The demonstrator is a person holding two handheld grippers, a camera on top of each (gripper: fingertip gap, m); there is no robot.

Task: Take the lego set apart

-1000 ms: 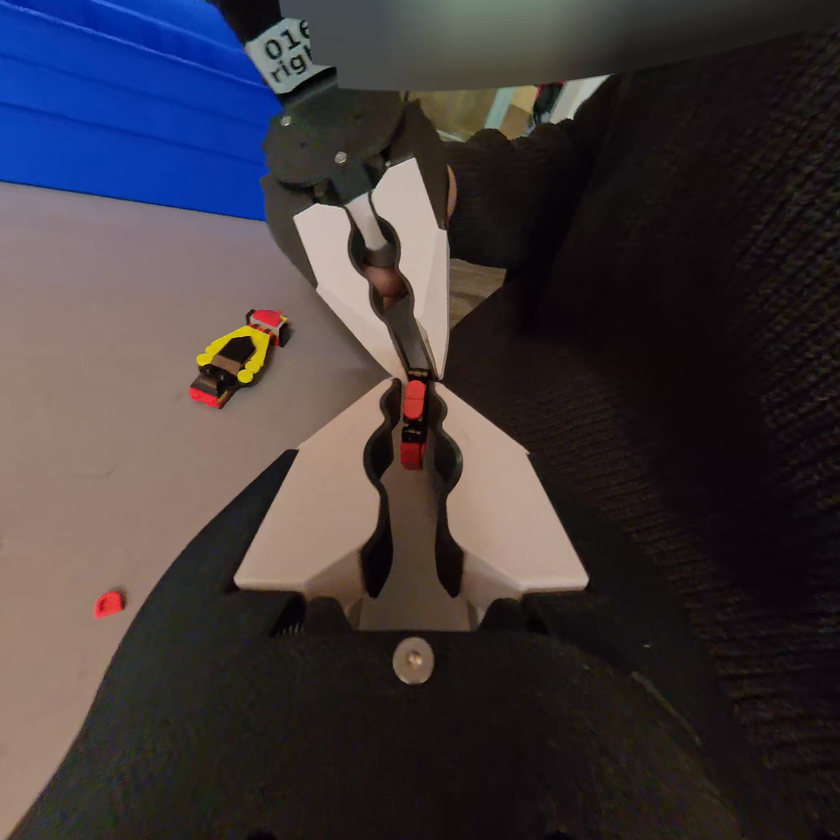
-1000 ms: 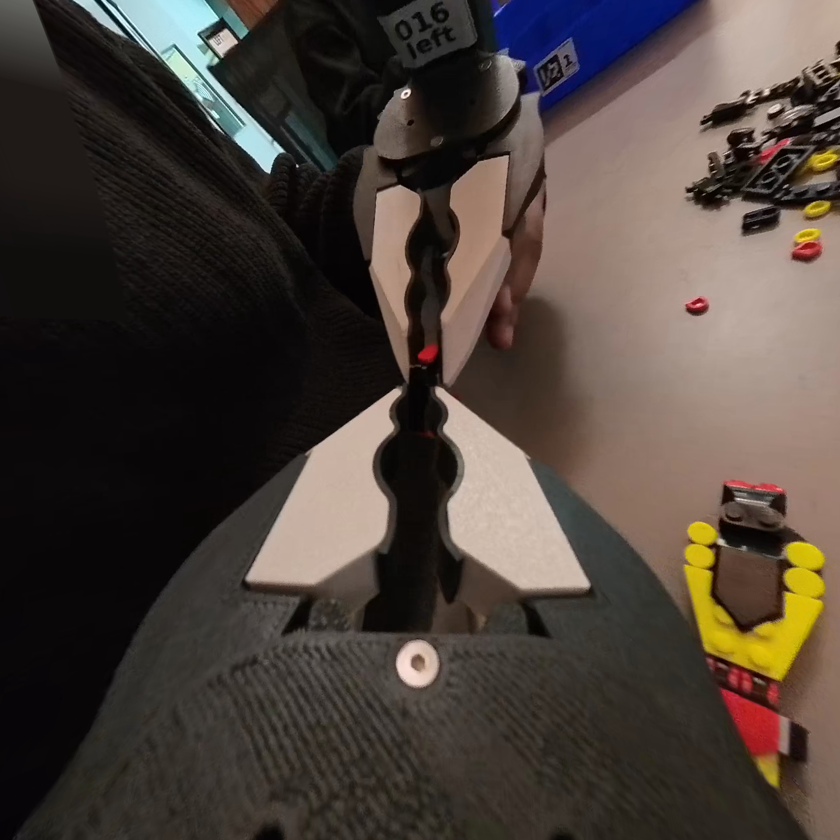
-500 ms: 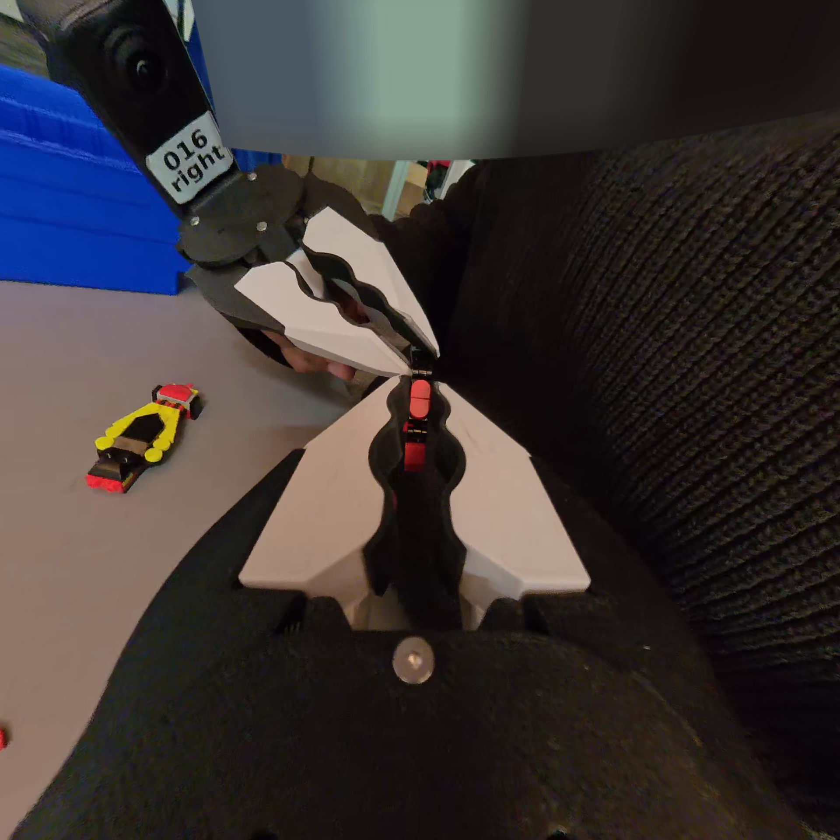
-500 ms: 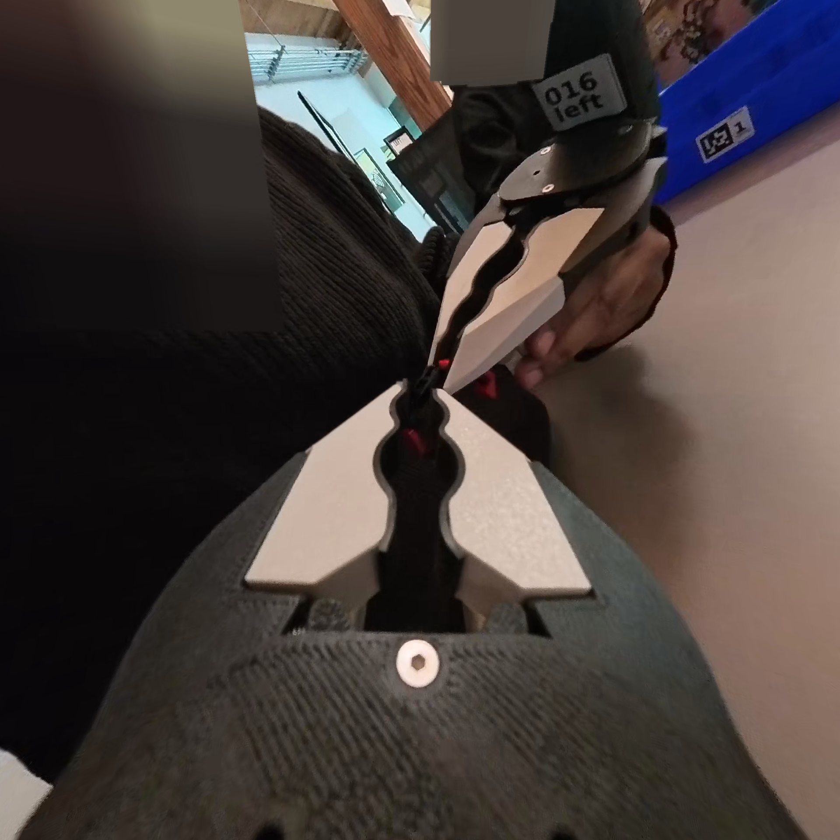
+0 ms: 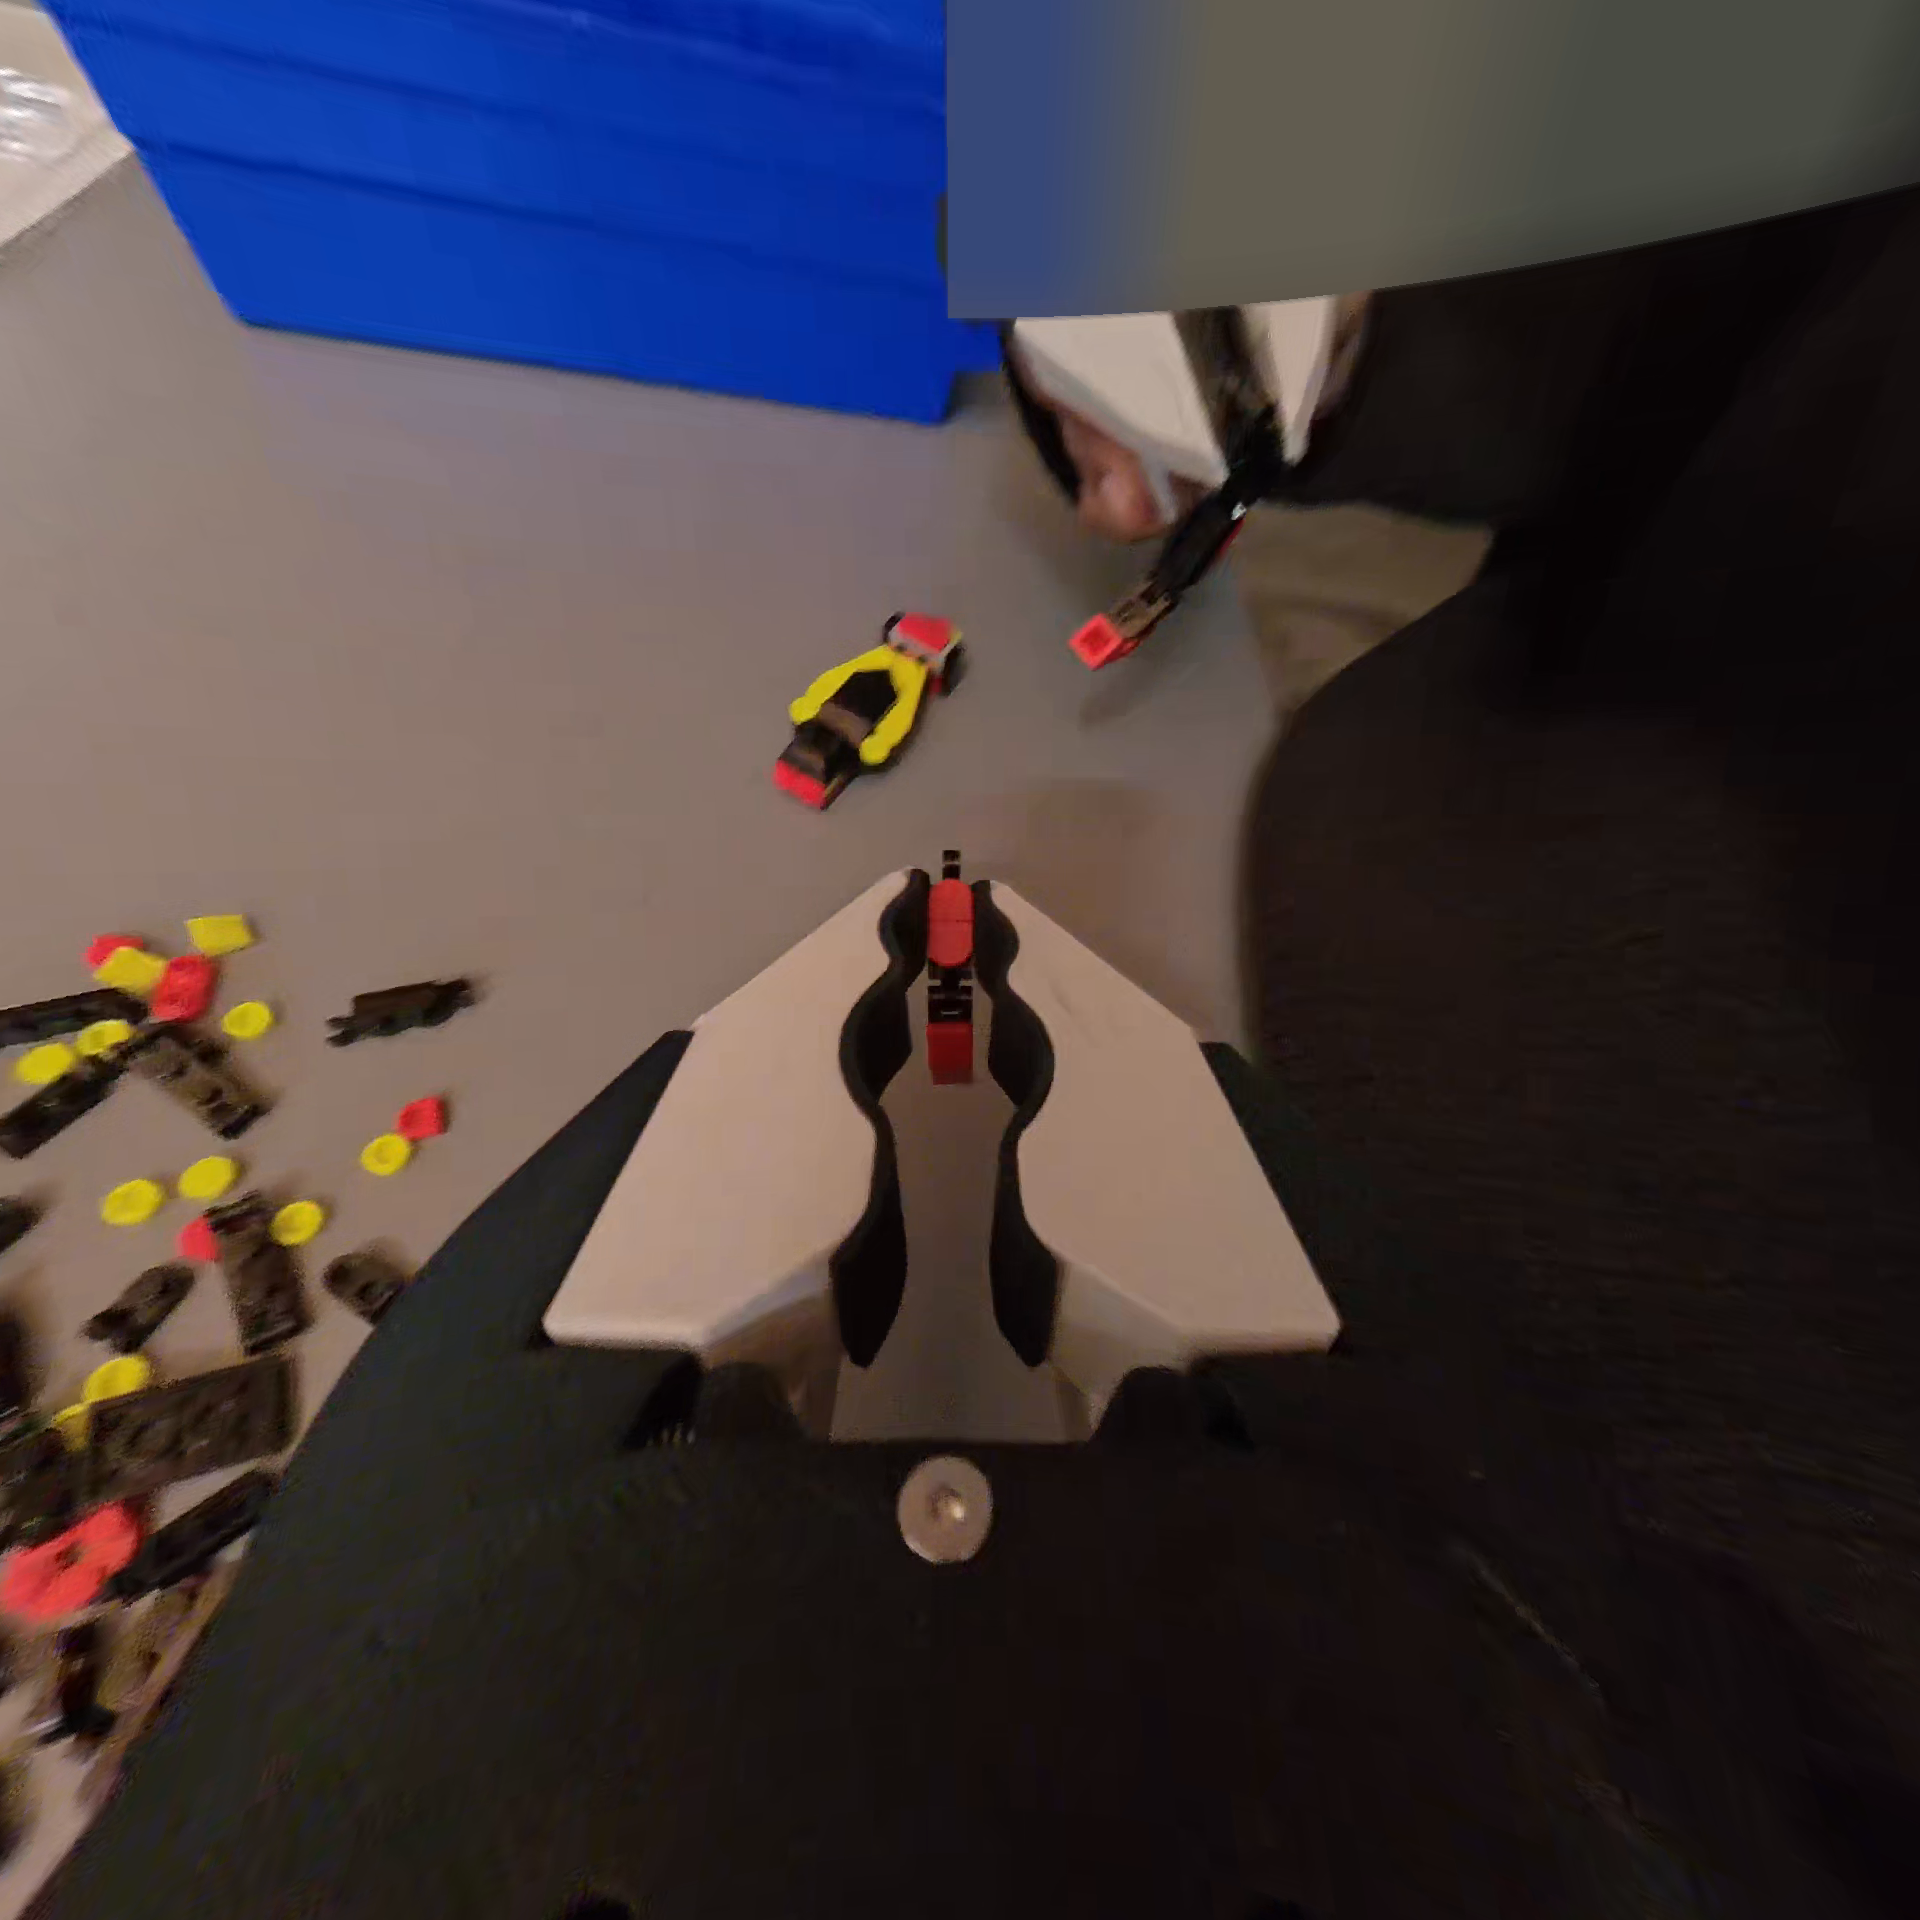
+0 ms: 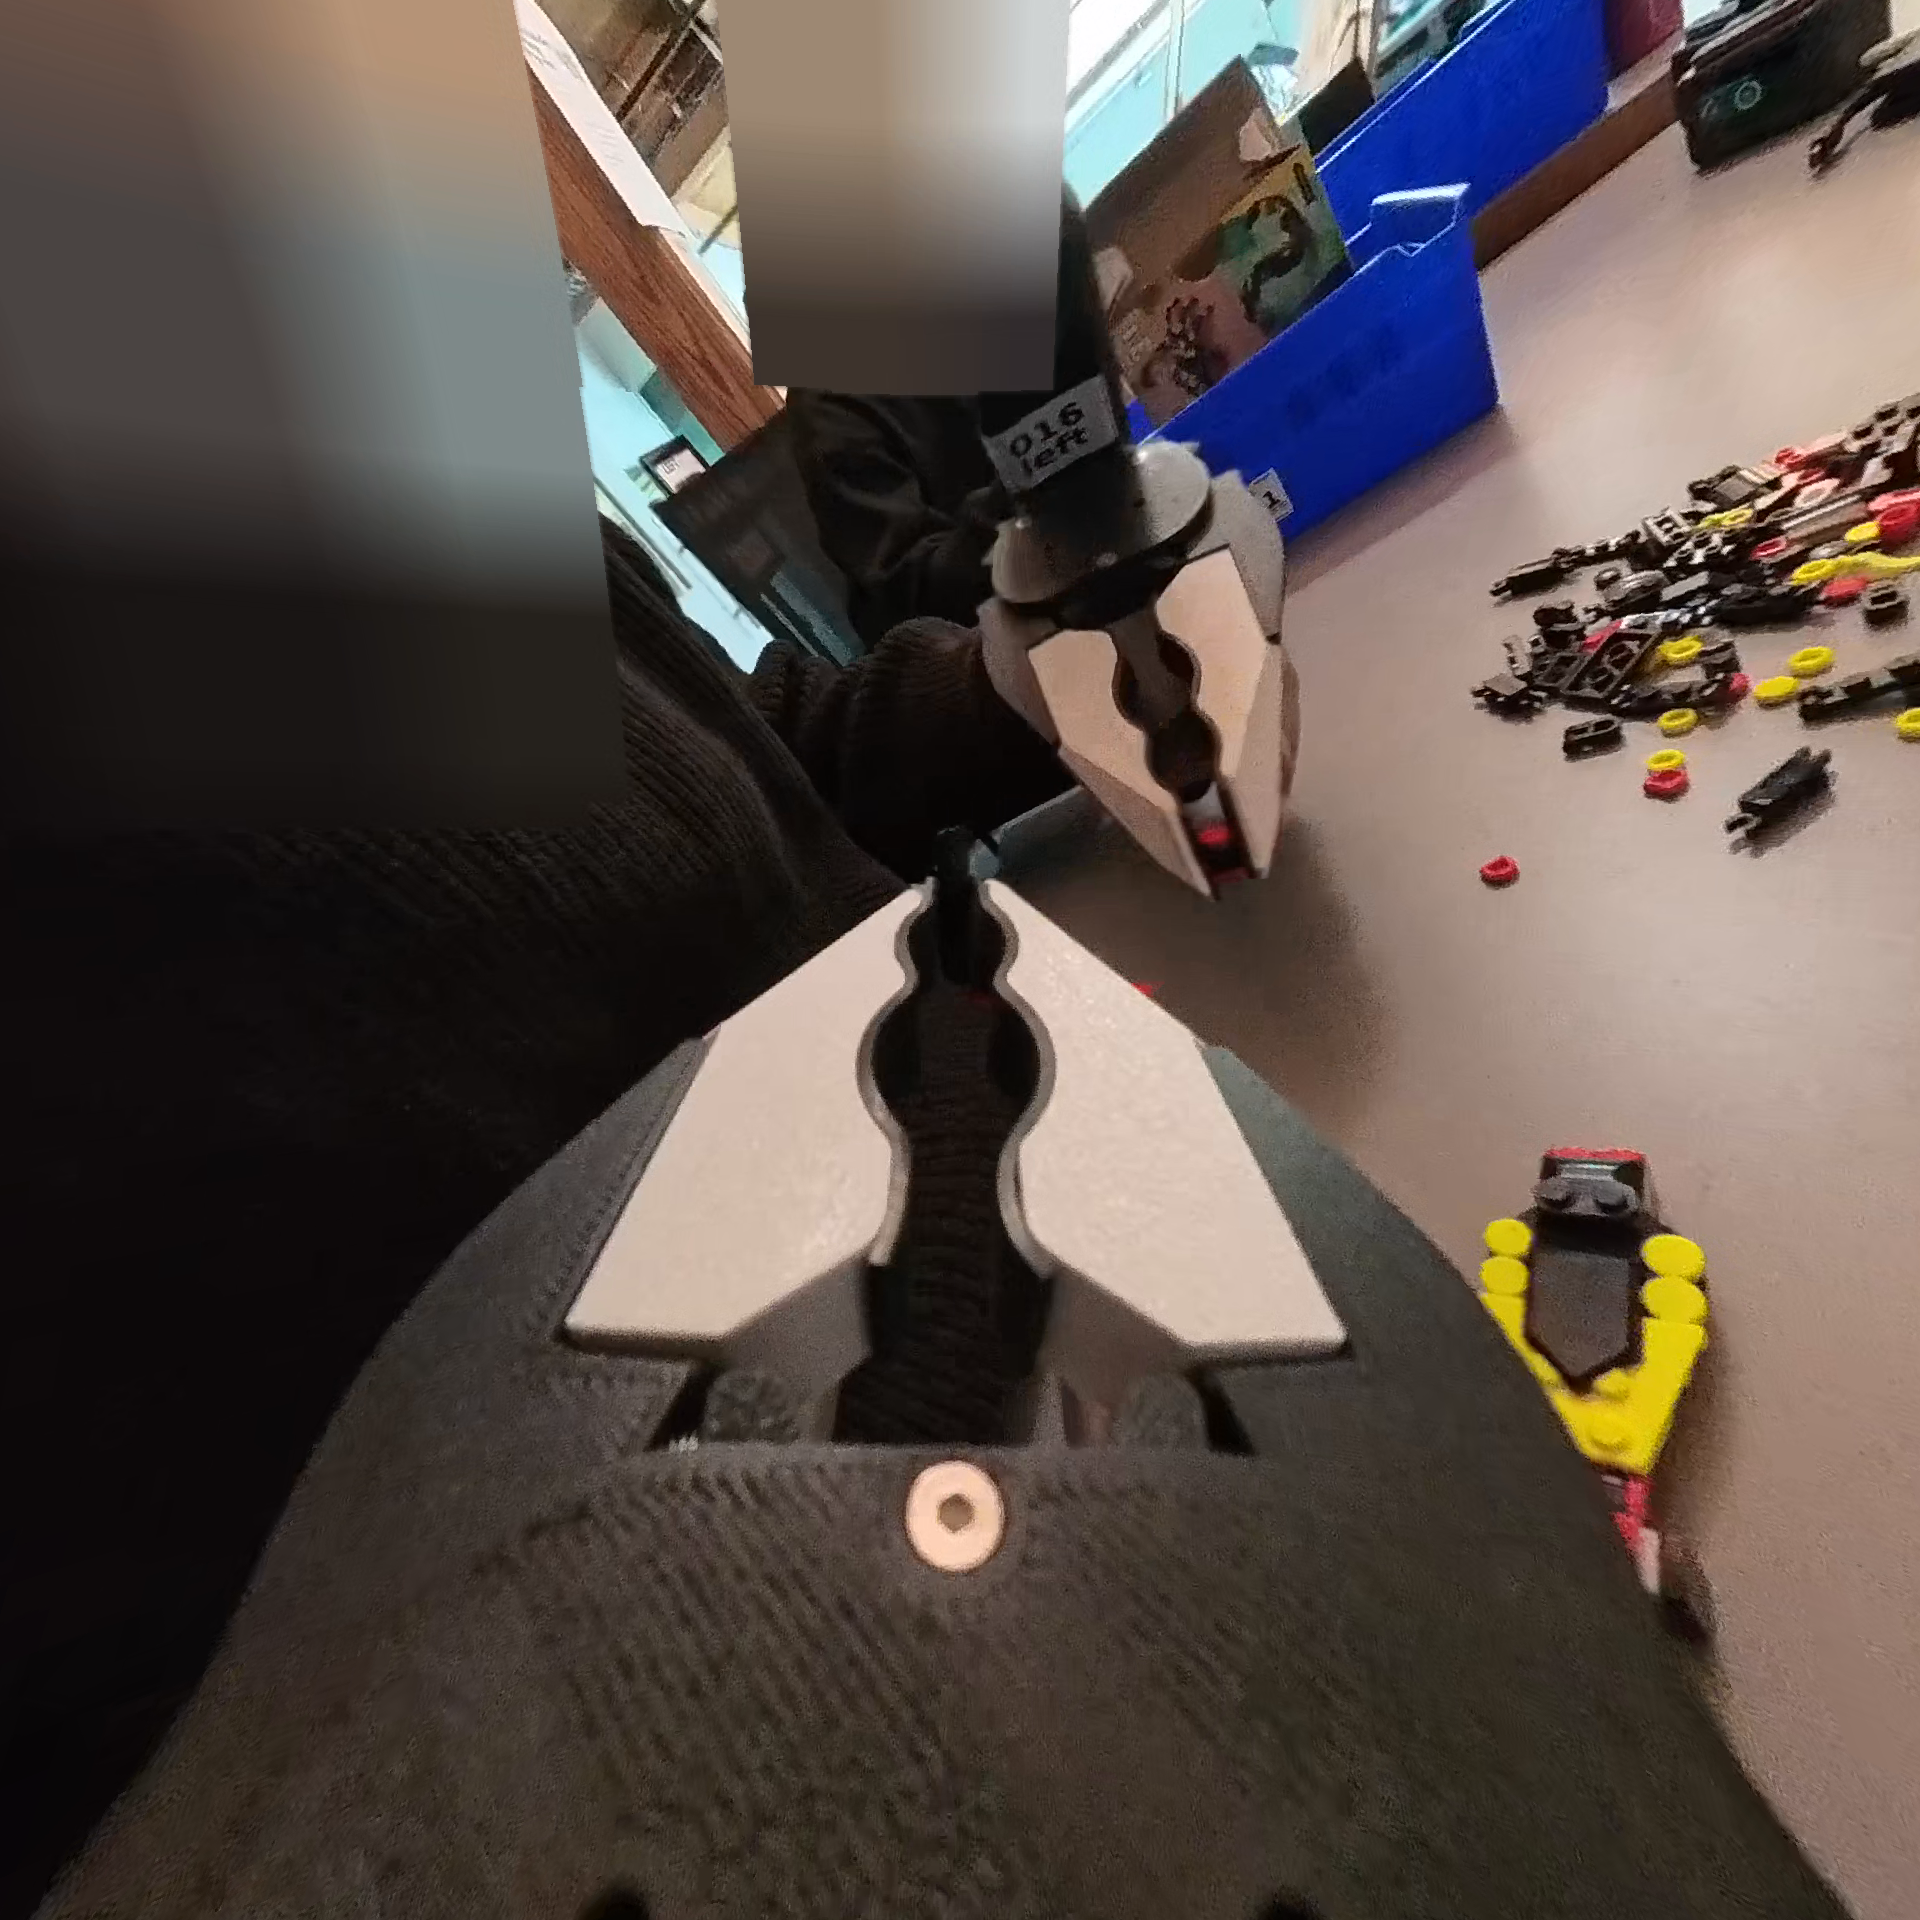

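The left gripper (image 5: 948, 883) is clamping its jaws nearly shut on a small red-and-black piece (image 5: 948, 971), which is sitting upright between the fingertips with a thin black stub poking past them. The right gripper (image 6: 954, 894) is likewise pinching nearly closed on a thin black strip (image 6: 954, 904); in the left wrist view that strip (image 5: 1174, 577) is hanging below the right gripper's tips with a red block at its free end.

The yellow car body (image 5: 868, 712) is lying on the grey table (image 5: 520, 623), well apart from both grippers, with the blue bin (image 5: 582, 177) behind it and the pile of loose bricks (image 5: 156, 1195) off to its left.

These pieces are looking light, stiff and smooth, so they are likely to slip or spring away if pinched at a corner. Gripping across flat sides, close to the seam, and prying rather than pulling straight seems the safer hold. The thin strip may flex or snap off at its stud.

Counting: two grippers, two held pieces, one yellow car body, one blue bin beside it. The pile's bricks are too blurred and overlapping to count, though more than a dozen are showing.
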